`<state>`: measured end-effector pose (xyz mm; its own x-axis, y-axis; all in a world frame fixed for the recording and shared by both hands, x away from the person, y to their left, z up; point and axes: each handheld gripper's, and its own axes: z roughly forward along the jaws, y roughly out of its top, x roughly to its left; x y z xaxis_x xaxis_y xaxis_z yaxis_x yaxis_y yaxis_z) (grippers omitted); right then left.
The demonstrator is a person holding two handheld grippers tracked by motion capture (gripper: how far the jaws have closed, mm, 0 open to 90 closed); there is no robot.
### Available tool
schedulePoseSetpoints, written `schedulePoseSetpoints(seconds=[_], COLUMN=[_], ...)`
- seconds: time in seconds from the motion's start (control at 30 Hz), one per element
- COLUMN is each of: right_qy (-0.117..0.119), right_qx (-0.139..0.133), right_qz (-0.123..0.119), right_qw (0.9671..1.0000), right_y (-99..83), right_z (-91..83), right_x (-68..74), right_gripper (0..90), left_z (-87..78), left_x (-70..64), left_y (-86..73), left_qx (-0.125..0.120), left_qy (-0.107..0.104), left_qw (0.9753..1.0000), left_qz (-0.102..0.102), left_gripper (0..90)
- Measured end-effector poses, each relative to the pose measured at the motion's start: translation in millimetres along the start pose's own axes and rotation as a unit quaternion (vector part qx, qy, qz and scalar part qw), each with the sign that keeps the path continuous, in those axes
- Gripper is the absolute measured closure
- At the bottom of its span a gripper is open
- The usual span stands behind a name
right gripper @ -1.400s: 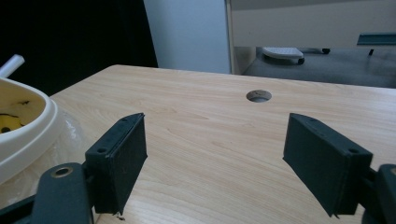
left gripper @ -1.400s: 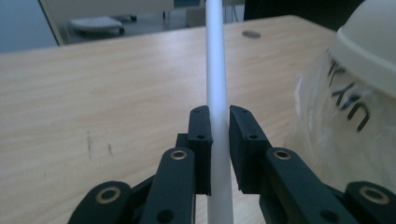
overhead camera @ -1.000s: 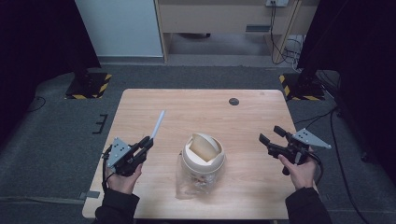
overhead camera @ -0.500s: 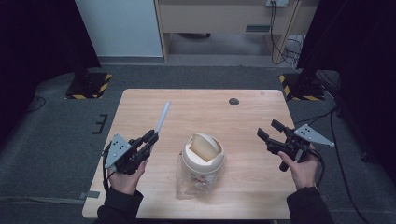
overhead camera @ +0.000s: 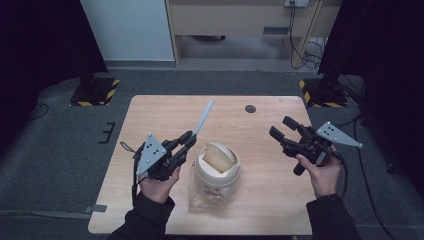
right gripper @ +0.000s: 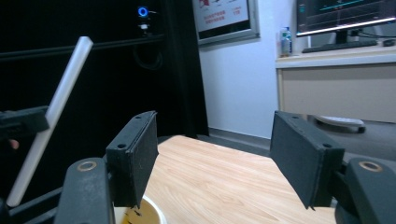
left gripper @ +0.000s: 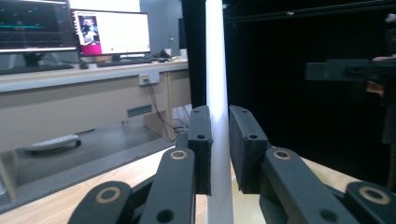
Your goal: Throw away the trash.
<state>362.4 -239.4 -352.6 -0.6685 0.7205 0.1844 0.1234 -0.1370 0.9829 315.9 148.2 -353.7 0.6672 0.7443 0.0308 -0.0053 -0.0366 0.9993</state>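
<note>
A long white straw [overhead camera: 203,117] sticks up and away from my left gripper [overhead camera: 189,140], which is shut on its lower end just left of the cup. In the left gripper view the straw [left gripper: 217,84] stands upright between the two black jaws of the gripper [left gripper: 219,144]. A clear cup with a cream lid [overhead camera: 217,165] stands at the middle of the wooden table [overhead camera: 150,115], its lid flap tilted. My right gripper [overhead camera: 281,127] hovers to the right of the cup, open and holding nothing. In the right gripper view the wide-set gripper [right gripper: 215,158] faces the straw [right gripper: 56,109] and the cup's rim [right gripper: 144,212].
A small black disc [overhead camera: 250,108] lies near the table's far edge. Two black stands with yellow-striped bases [overhead camera: 95,90] [overhead camera: 320,95] sit on the floor beyond the far corners. A wooden desk [overhead camera: 240,20] stands at the back.
My left gripper has carried the straw up and to the right, closer to the cup. The right gripper has shifted only slightly.
</note>
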Motion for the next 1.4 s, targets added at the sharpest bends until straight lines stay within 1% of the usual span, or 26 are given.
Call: schedulePoseSetpoints(seconds=[0.1,0.17,0.23,0.27,0.3,0.43,0.53,0.6,0.7,0.8,0.87,0.97,1.0,1.03,1.1,1.13,1.17,1.23,1.27,1.3,1.33,1.37,1.4], right_qy=[0.013,0.021,0.033,0.033,0.044,0.058,0.077,0.088,0.103,0.116,0.122,0.138,0.138,0.147,0.161,0.161,0.179,0.196,0.2,0.208,0.213,0.213,0.217], right_qx=[-0.005,-0.005,-0.004,-0.004,-0.007,-0.006,-0.015,-0.016,-0.01,-0.01,-0.007,0.001,0.001,0.008,0.018,0.018,0.021,0.023,0.021,0.02,0.017,0.017,0.015], right_qz=[0.003,0.0,0.003,0.003,0.009,0.011,0.027,0.033,0.036,0.045,0.048,0.058,0.058,0.061,0.07,0.07,0.082,0.094,0.098,0.104,0.107,0.107,0.109], right_qw=[0.9999,0.9998,0.9995,0.9995,0.999,0.9982,0.9966,0.9955,0.994,0.9922,0.9913,0.9888,0.9888,0.9872,0.9843,0.9843,0.9802,0.9758,0.9745,0.9724,0.971,0.971,0.97], right_y=[3.8,5.9,7.5,7.5,8.4,10.9,13.6,15.1,15.6,14.4,13.6,12.7,12.7,12.2,11.9,11.9,11.8,13.0,13.2,13.6,14.0,14.0,14.6], right_z=[5.0,8.5,11.8,11.8,15.7,20.9,23.9,25.4,28.1,29.5,29.7,30.0,30.0,30.2,29.9,29.9,28.9,27.6,27.2,26.4,25.5,25.5,24.5], right_x=[6.7,11.2,15.5,15.5,19.9,26.7,31.7,35.0,40.1,42.2,42.8,44.0,44.0,44.4,44.7,44.7,45.4,46.3,46.8,47.3,47.6,47.6,47.8], right_gripper=[32.2,32.8,33.6,33.6,34.7,36.5,37.8,39.0,41.4,44.8,48.3,54.9,54.9,62.3,68.9,68.9,75.7,78.6,79.2,79.8,80.3,80.3,80.5], left_z=[6.3,10.5,14.9,14.9,19.2,25.8,30.5,33.4,37.6,41.2,43.5,46.4,46.4,47.6,48.3,48.3,48.5,47.8,46.3,44.6,42.4,42.4,38.9], left_x=[-8.1,-13.4,-18.4,-18.4,-23.7,-33.7,-40.9,-45.1,-51.3,-56.9,-60.2,-64.8,-64.8,-67.8,-70.0,-70.0,-71.0,-71.1,-71.0,-70.5,-69.8,-69.8,-68.1], left_y=[1.9,2.2,1.7,1.7,0.6,-0.7,-0.3,0.2,0.8,1.1,1.0,1.0,1.0,1.0,0.9,0.9,0.3,-0.1,0.1,0.2,0.2,0.2,-0.2], left_qx=[-0.003,-0.002,-0.001,-0.001,0.001,0.003,0.004,0.005,0.003,0.003,0.005,0.007,0.007,0.008,0.008,0.008,0.012,0.009,0.008,0.008,0.009,0.009,0.008], left_qy=[-0.012,-0.018,-0.024,-0.024,-0.031,-0.044,-0.052,-0.057,-0.064,-0.072,-0.076,-0.082,-0.082,-0.086,-0.09,-0.09,-0.092,-0.097,-0.101,-0.101,-0.102,-0.102,-0.103], left_qw=[0.9999,0.9998,0.9997,0.9997,0.9995,0.999,0.9986,0.9982,0.9978,0.9973,0.9969,0.9963,0.9963,0.996,0.9956,0.9956,0.9953,0.9949,0.9947,0.9947,0.9946,0.9946,0.9946], left_qz=[0.001,0.003,0.008,0.008,0.007,0.009,0.013,0.018,0.017,0.019,0.021,0.022,0.022,0.023,0.024,0.024,0.026,0.023,0.018,0.017,0.014,0.014,0.009], left_gripper=[78.8,78.8,78.9,78.8,78.9,78.9,78.9,78.9,78.9,78.9,78.9,78.9,78.9,78.9,78.9,78.9,78.8,78.4,78.1,77.3,75.9,75.3,75.3])
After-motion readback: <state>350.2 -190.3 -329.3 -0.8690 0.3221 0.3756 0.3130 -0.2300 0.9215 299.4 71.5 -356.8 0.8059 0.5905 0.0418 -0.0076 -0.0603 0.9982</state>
